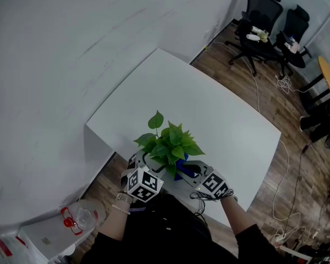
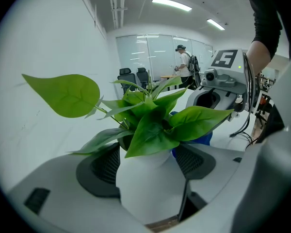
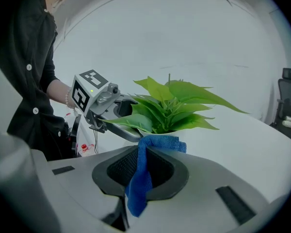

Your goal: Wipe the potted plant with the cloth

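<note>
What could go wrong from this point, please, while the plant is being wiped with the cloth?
1. The left tongs clamp the smooth white pot close to the near edge of the table; a slip might tip it or send it off the edge.
2. The right tongs pinch only a narrow fold of the blue cloth, so rubbing could pull it free.
3. The leaves spread over the pot; the hard tongs might bend or tear them.

I see the plant (image 1: 169,143) upright by the near edge of the table (image 1: 209,103), broad green leaves above a white pot (image 2: 146,191) clamped between my left gripper's (image 2: 148,161) jaws. The blue cloth (image 3: 138,183), pinched in my right gripper (image 3: 141,168), hangs limp, its top against the pot under the leaves.
</note>
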A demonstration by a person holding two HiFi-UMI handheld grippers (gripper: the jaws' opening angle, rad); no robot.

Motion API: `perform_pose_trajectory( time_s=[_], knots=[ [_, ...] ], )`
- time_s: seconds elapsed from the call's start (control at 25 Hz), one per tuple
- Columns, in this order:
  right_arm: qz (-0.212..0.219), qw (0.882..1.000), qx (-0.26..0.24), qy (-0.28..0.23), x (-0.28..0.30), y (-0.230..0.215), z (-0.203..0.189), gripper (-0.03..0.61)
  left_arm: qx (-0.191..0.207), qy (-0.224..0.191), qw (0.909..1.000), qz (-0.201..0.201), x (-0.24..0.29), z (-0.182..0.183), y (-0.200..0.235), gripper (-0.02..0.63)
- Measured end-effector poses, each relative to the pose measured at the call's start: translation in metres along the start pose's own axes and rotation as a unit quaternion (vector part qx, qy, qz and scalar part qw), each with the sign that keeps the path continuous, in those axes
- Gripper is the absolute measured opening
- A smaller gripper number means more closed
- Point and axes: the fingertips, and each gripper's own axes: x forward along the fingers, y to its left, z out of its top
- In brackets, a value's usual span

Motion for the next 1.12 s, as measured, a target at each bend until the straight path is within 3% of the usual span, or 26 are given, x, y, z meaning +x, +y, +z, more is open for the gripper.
perform_pose_trajectory(
  time_s=[0.32, 0.68, 0.88, 1.12],
  knots=[
    [-0.028, 0.999, -0.020, 0.013, -0.011, -0.053, 0.001, 0.075, 0.003, -0.002, 1.0000, -0.001, 0.000, -0.001, 0.001, 0.370],
    [-0.054, 0.993, -0.095, 0.050, -0.021, -0.151, 0.034, 0.075, 0.008, -0.001, 0.9999, -0.007, 0.001, -0.001, 0.000, 0.370],
    [-0.004, 0.987, -0.138, 0.079, -0.003, -0.164, 0.061, 0.075, 0.011, 0.001, 0.9999, -0.007, 0.000, 0.000, 0.001, 0.370],
    [0.076, 0.962, -0.221, 0.141, 0.040, -0.141, 0.059, 0.075, 0.010, 0.002, 0.9999, -0.004, 0.001, 0.000, 0.000, 0.370]
  ],
)
